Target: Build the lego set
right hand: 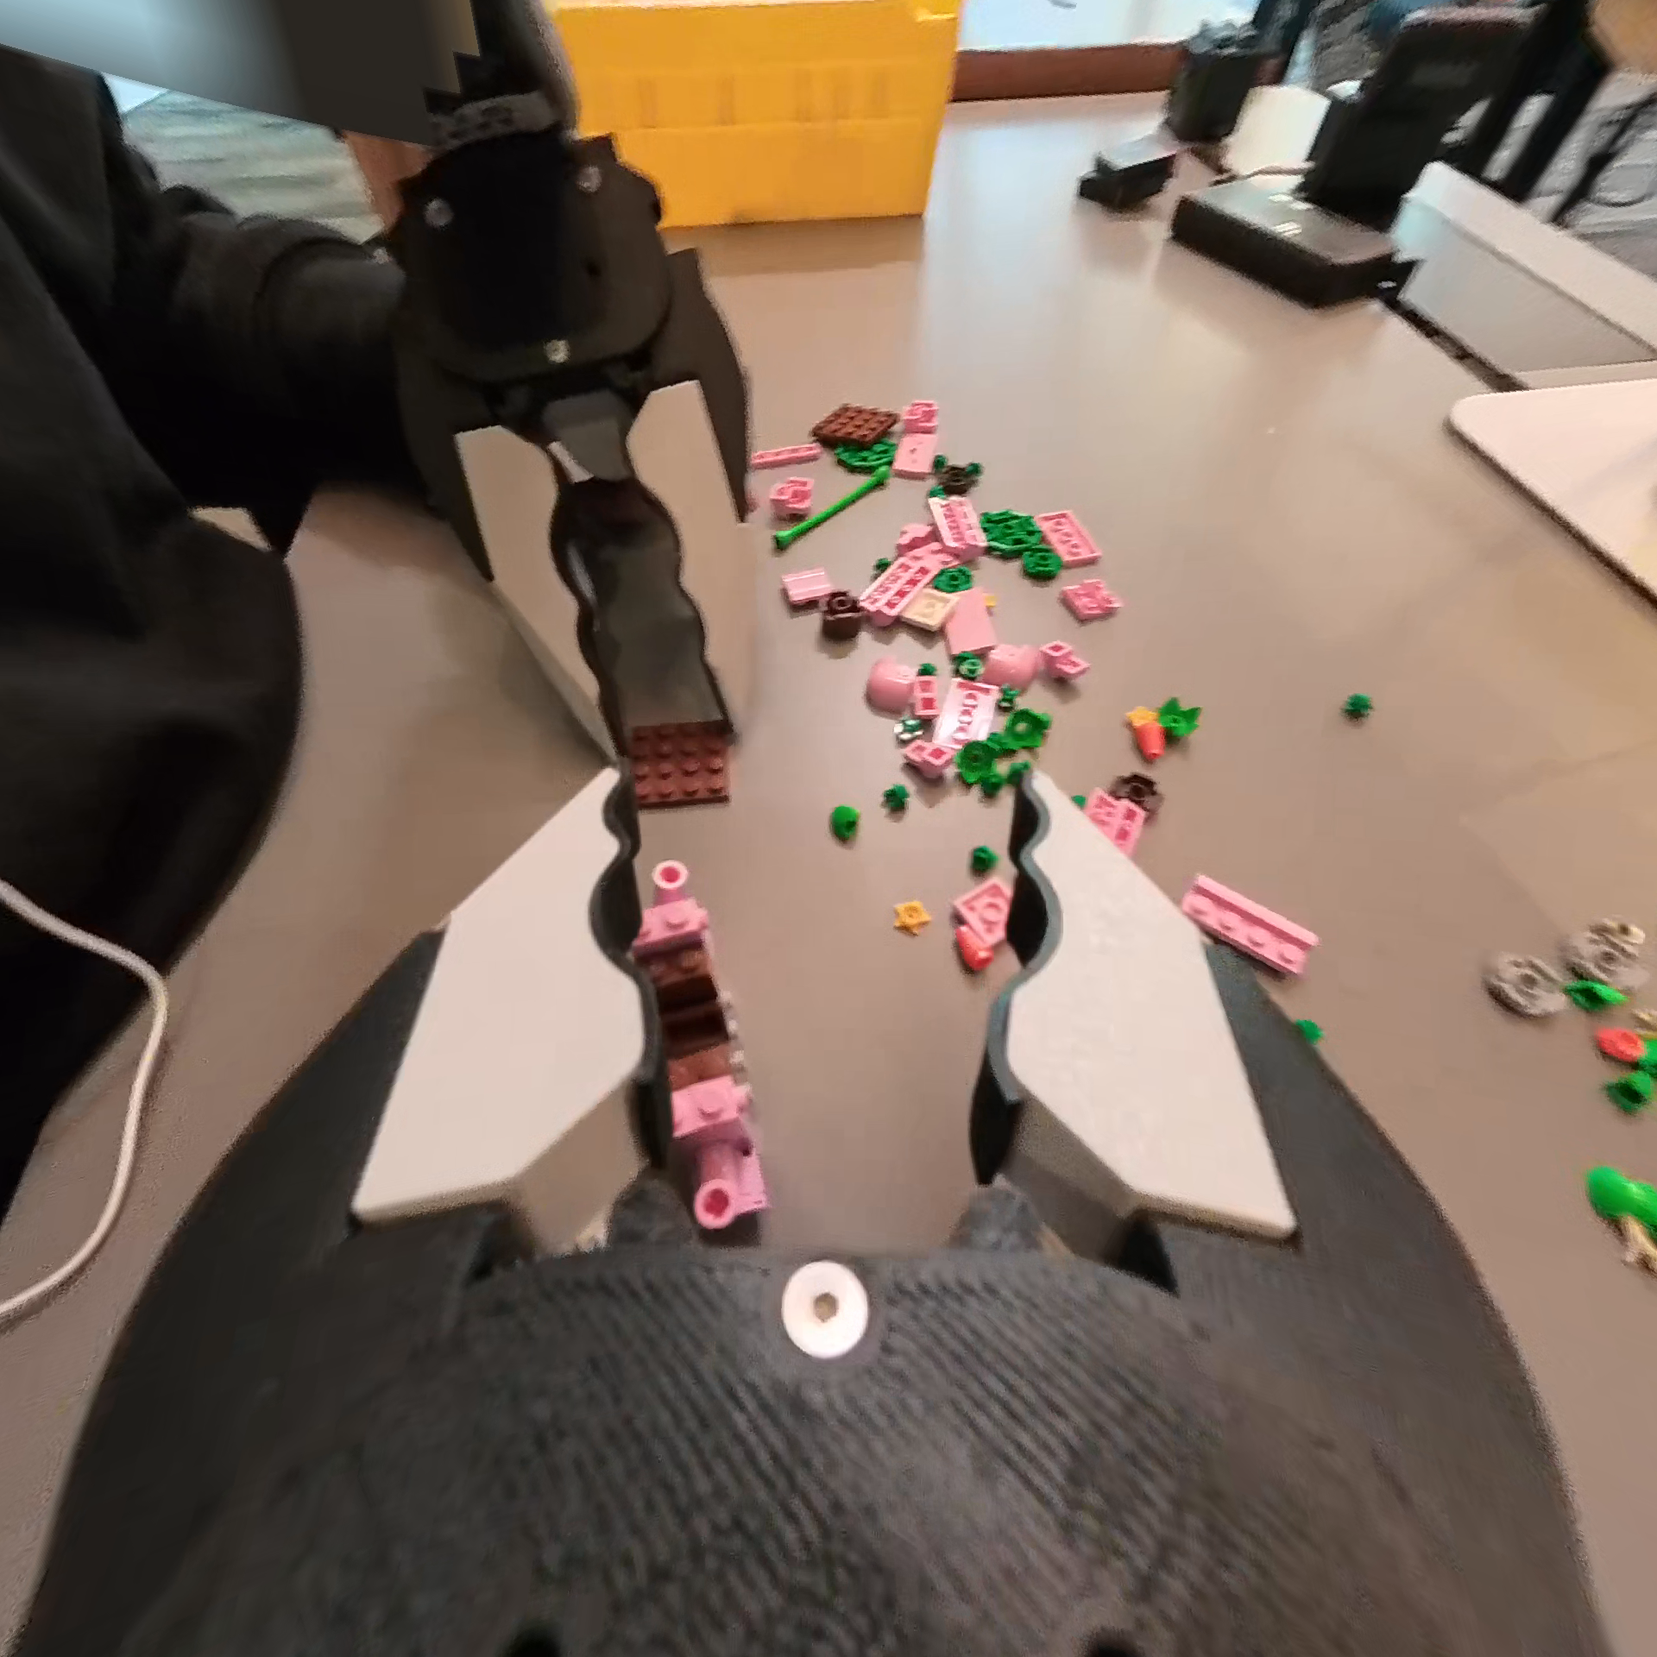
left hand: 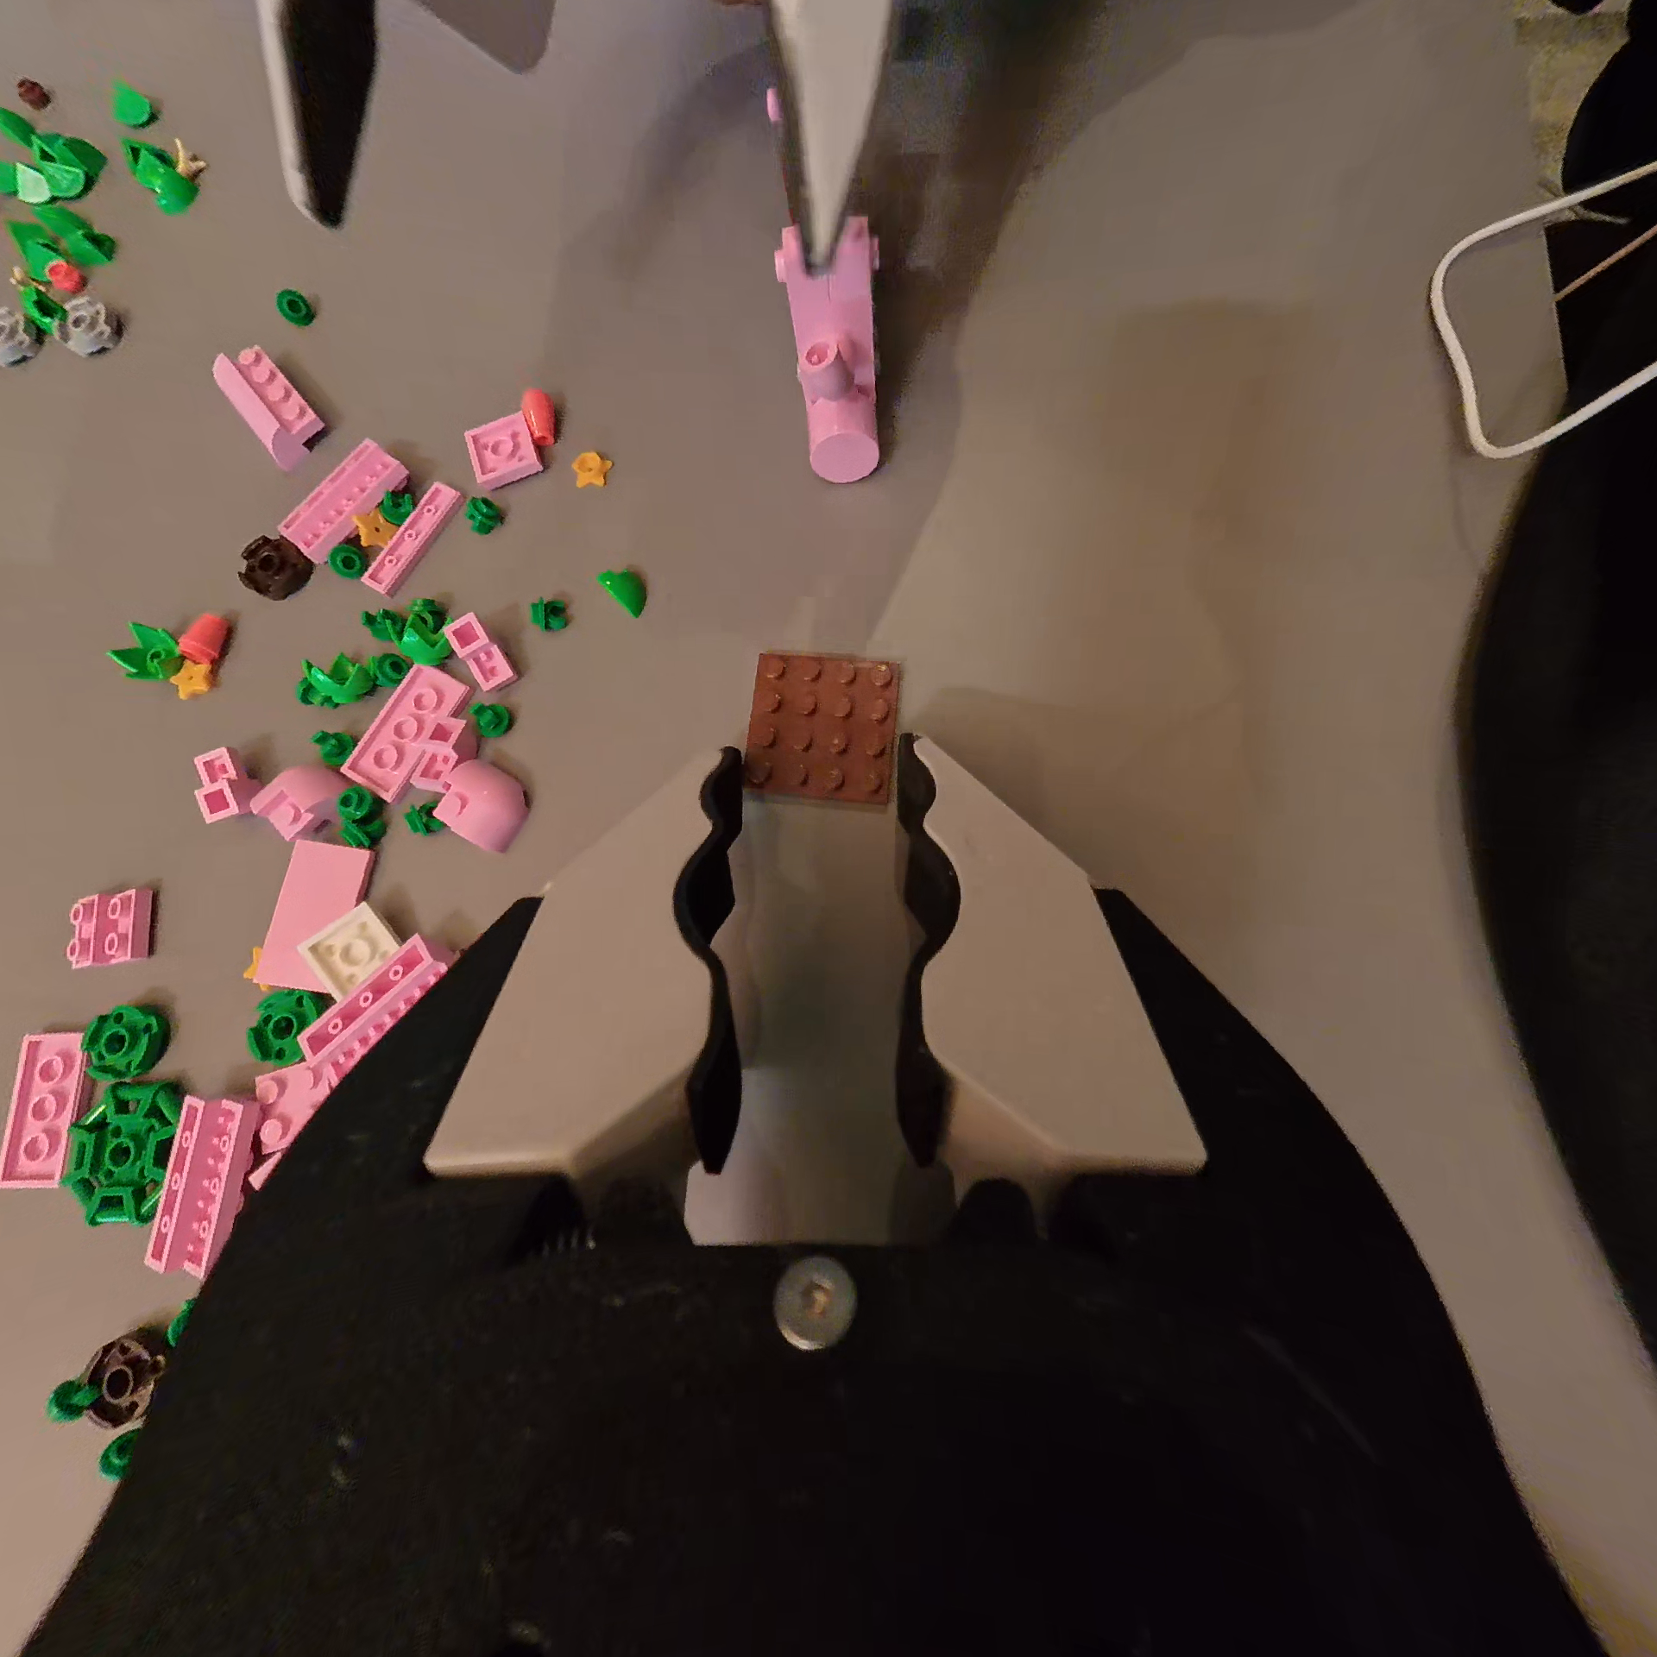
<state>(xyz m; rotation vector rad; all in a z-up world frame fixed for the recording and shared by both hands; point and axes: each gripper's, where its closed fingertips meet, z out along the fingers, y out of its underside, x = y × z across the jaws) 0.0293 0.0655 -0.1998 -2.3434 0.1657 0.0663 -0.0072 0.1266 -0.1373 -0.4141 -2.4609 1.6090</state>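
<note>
Two claws meet over a grey desk (left hand: 1166, 448) strewn with loose pink and green pieces (left hand: 386, 717). The left claw (left hand: 820, 749) has its fingers a little apart on either side of a brown studded plate (left hand: 823, 726), which lies flat on the desk; the tips sit at the plate's near edge, and whether they press it or only bracket it I cannot tell, so I read this claw as steadying the base rather than lifting it. The right claw (right hand: 820, 793) has its jaws wide apart, yet a pink and brown column (right hand: 699, 1031) lies along the inner face of its left finger; in the left wrist view the same column (left hand: 829, 368) hangs beneath that finger with its round end toward the desk, near the plate but not touching it. How the column stays there with the jaws apart is not visible. The step in hand looks like joining this column to the brown plate as its base. The next move calls for bringing the column's end squarely over the chosen studs, keeping it upright, and pressing straight down while the left claw pins the plate so it cannot skid. A second brown plate (right hand: 854, 423) lies far off among the loose pieces.
</note>
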